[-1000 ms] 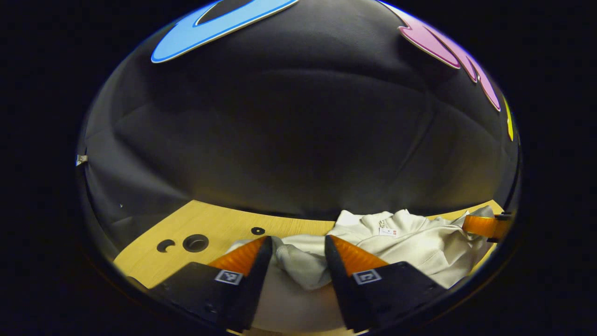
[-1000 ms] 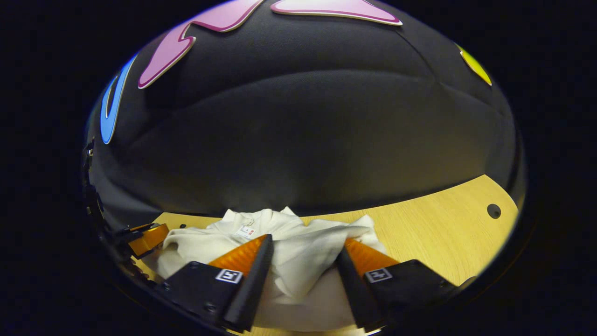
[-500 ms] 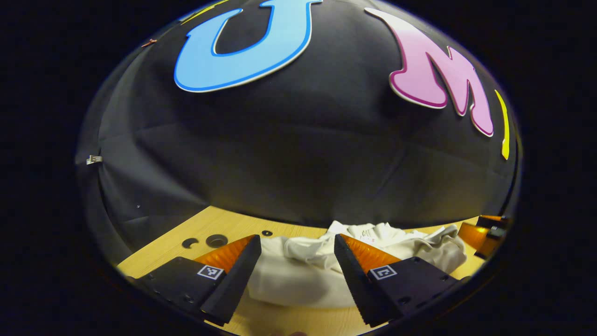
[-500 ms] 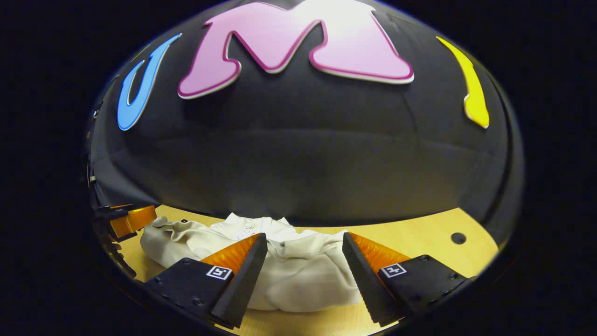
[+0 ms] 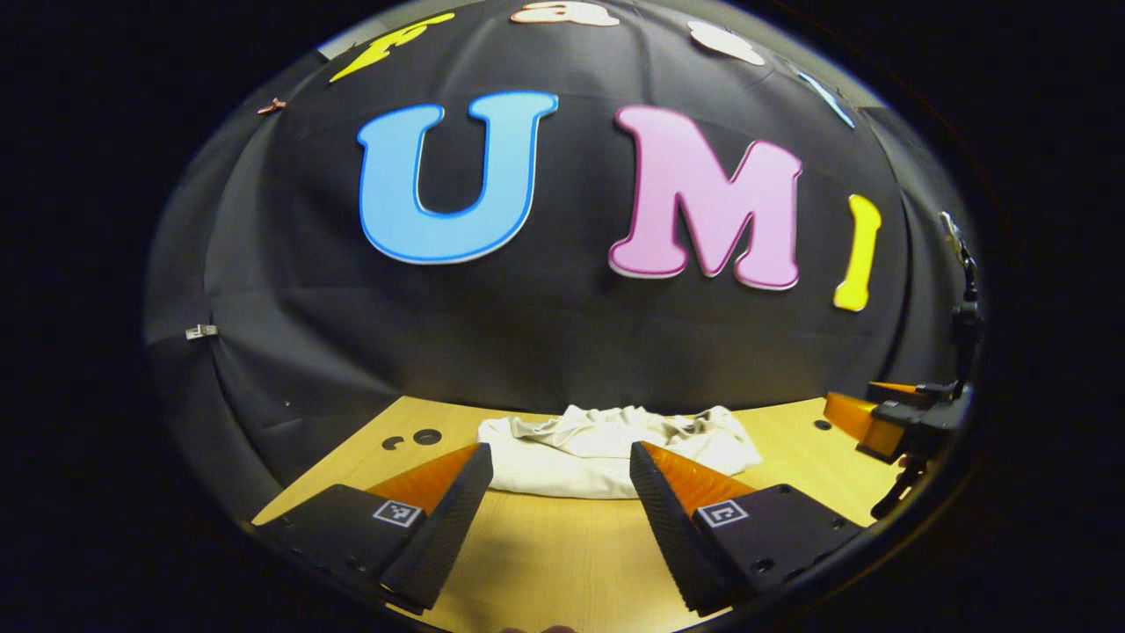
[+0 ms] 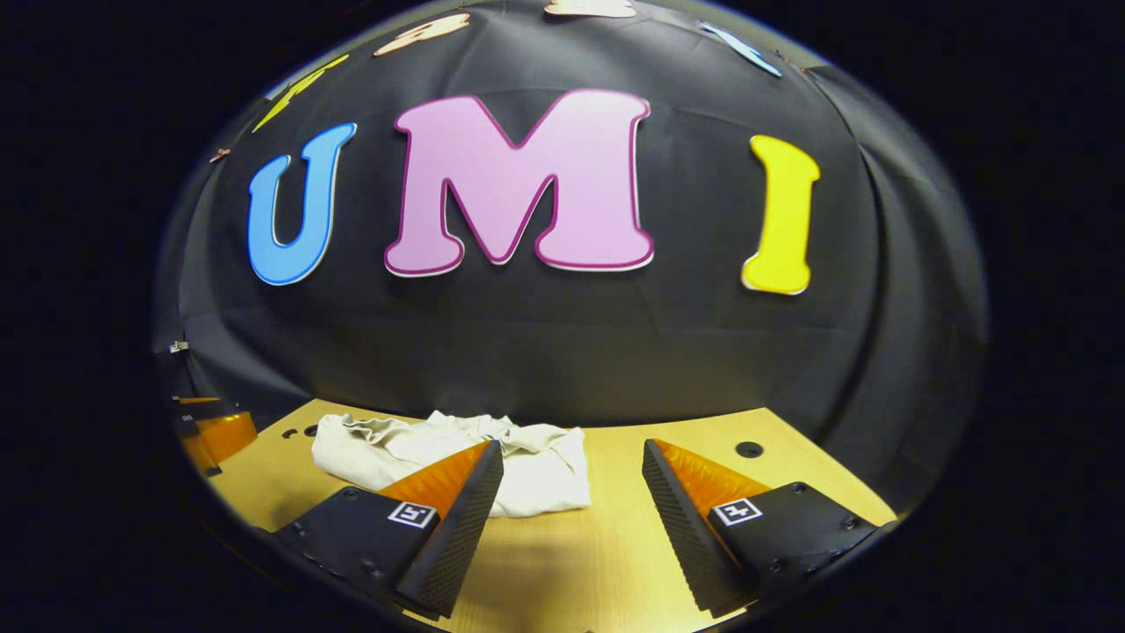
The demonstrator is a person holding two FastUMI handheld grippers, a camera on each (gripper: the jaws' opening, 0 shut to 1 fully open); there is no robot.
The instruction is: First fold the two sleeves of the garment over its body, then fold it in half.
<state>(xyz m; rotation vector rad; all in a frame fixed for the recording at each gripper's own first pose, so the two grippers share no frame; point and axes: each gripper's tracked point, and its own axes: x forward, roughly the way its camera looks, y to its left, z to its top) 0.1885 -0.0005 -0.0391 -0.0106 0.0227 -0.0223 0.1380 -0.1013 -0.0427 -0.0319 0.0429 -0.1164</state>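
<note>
Garment (image 5: 615, 448) sits in a rumpled white bundle on the wooden table (image 5: 562, 554), near the back wall. Left gripper (image 5: 555, 501) is spread wide with nothing in it, hovering short of the cloth. Right gripper (image 6: 571, 505) is spread and empty too, garment off to its left.

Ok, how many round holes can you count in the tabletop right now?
4. In the left gripper view, two sit side by side left of the garment, at and, and one right of it. The right gripper view adds one farther right. The garment may hide others.
</note>
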